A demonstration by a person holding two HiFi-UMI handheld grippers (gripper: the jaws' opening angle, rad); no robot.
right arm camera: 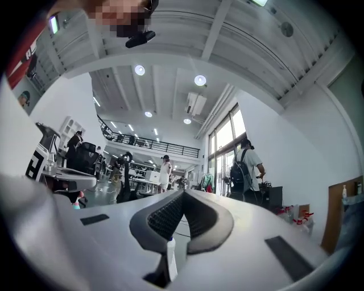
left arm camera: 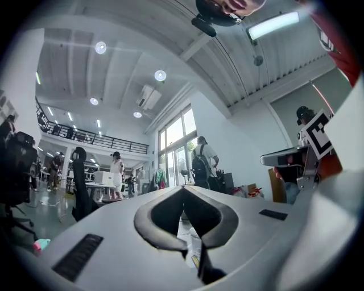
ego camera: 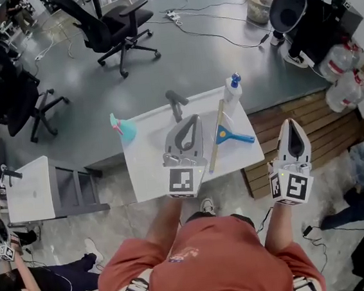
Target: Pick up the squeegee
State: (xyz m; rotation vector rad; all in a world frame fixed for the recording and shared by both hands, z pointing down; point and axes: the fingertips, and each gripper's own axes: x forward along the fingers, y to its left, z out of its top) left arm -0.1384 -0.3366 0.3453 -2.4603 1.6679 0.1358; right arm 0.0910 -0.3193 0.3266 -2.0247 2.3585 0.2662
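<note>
Squeegee, blue-headed with a long pale handle (ego camera: 217, 138), lies ungrasped on the small white counter (ego camera: 147, 171): likely the approach step.
Both pairs of jaws are pressed together and empty. The left gripper (ego camera: 194, 121) hovers beside the handle, and the right gripper (ego camera: 291, 125) is off the counter's right edge. Next, the jaws must spread; a white spray bottle (ego camera: 230, 91) crowds the handle's far end.

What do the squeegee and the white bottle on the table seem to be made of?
The squeegee has a blue head that looks like moulded plastic, evenly coloured and matte; its long pale handle may be wood or plastic, too small to tell. The bottle looks like opaque white plastic, smooth, with a blue nozzle.
</note>
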